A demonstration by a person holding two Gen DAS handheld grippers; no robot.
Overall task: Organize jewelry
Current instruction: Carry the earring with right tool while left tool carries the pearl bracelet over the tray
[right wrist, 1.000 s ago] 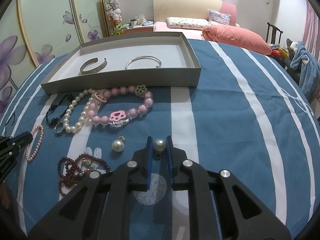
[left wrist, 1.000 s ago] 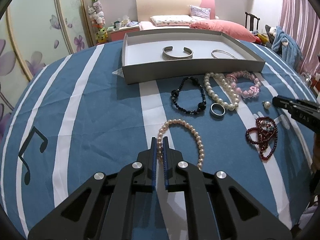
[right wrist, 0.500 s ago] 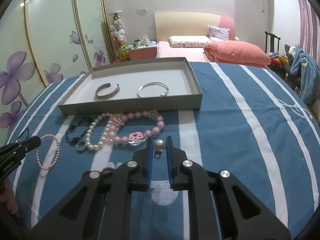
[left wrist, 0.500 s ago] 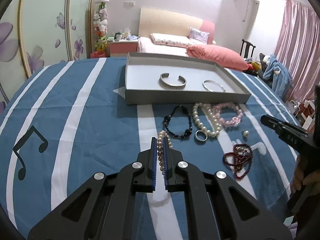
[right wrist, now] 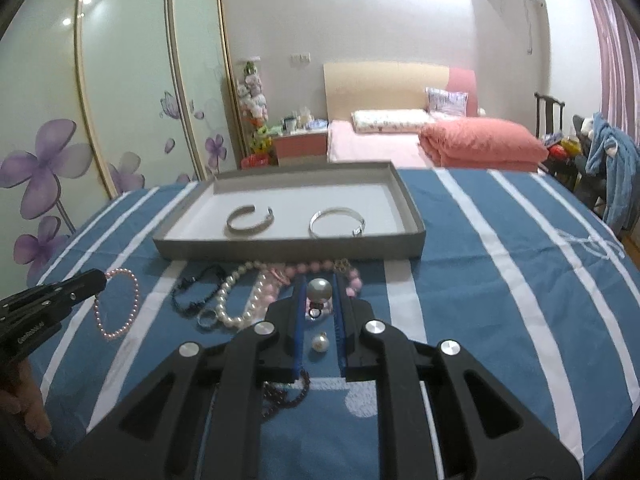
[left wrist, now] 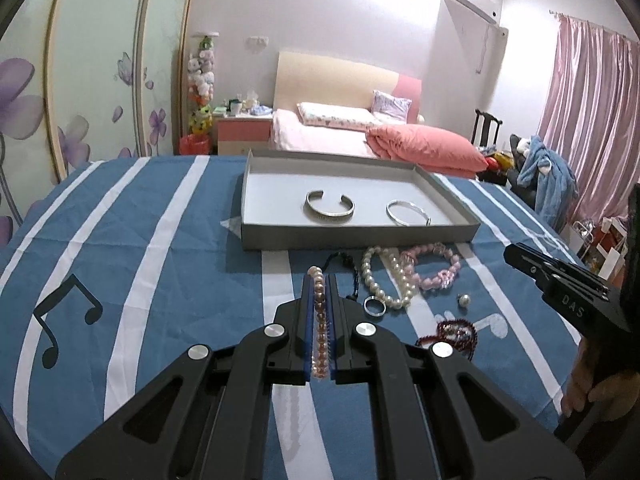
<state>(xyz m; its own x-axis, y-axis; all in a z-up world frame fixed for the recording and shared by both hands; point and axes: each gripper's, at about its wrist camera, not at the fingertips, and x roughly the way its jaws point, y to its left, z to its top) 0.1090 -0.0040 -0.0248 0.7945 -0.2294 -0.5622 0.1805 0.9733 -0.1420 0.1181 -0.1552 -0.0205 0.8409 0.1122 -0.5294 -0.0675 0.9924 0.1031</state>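
Small pink pearl bracelet (left wrist: 319,312), round loop

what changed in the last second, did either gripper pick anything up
Both were already shut on their pieces; what changed is height. The left gripper has lifted the pink pearl bracelet off the blue striped cloth, so it now hangs free. The right gripper has raised its pearl earring too. The other pearl earring, the loose pieces beside it and both silver bangles in the grey tray lie as before.
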